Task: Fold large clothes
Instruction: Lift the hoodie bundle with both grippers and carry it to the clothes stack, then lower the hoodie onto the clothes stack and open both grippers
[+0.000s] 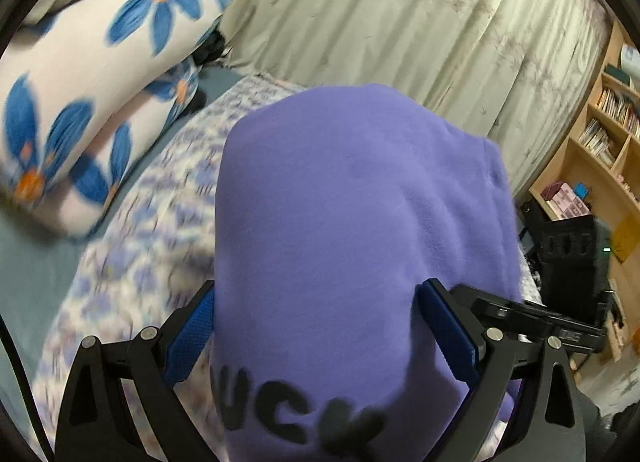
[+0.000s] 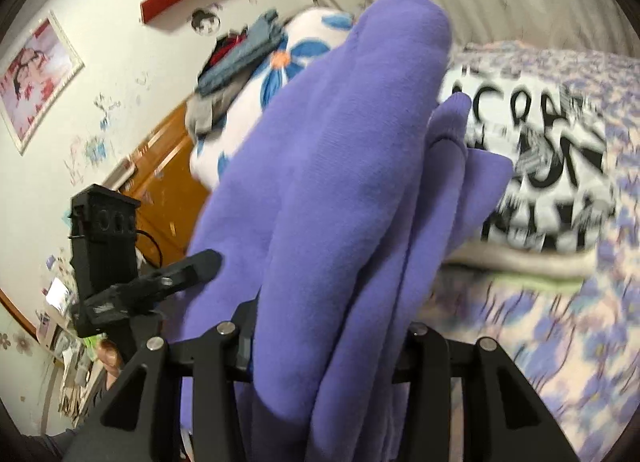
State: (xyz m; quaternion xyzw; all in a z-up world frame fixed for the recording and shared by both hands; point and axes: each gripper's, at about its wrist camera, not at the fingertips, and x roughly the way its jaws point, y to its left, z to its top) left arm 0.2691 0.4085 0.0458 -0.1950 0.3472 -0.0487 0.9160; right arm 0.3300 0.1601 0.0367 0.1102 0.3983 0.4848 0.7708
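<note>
A folded purple garment [image 1: 360,222] with black lettering lies thick between the blue pads of my left gripper [image 1: 316,326], which is shut on it above the bed. The same purple garment [image 2: 344,190] fills the right wrist view, bunched in several layers. My right gripper [image 2: 328,342] is shut on it, with the fingertips hidden by the cloth. My left gripper also shows in the right wrist view [image 2: 132,294], at the garment's left side.
A floral purple bedspread [image 1: 152,230] covers the bed. A white quilt with blue flowers [image 1: 92,94] is rolled at the left. A folded black-and-white printed garment [image 2: 548,182] lies on the bed. A curtain [image 1: 400,22] hangs behind and a bookshelf [image 1: 600,142] stands at the right.
</note>
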